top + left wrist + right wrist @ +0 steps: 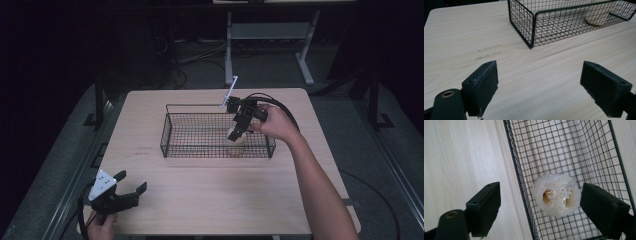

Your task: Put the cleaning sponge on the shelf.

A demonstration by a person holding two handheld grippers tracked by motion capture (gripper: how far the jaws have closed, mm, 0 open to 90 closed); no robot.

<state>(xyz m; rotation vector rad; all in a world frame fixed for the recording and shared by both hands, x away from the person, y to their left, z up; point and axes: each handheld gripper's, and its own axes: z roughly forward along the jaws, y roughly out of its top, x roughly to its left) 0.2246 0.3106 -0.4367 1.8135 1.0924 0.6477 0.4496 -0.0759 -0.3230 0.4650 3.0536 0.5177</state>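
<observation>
A black wire basket [195,106] stands in the middle of the wooden table [210,200]. A pale round loofah piece [237,144] lies on the basket floor near its right front. My right gripper [234,133] hangs over it, tilted down, open, one jaw outside the basket's wall. In the right gripper view the loofah [556,195], with two holes in it, lies just beside the right jaw of the gripper [540,201] and inside the basket wall [515,167]. My left gripper [132,180] rests at the front left, open and empty [539,80], facing the basket [534,30] and the loofah [597,13].
A small white strip [230,92] sticks up behind the basket's back rim. Beyond the table stands a grey desk frame [305,65] with cables on the floor. Bare wood lies to the left and in front of the basket.
</observation>
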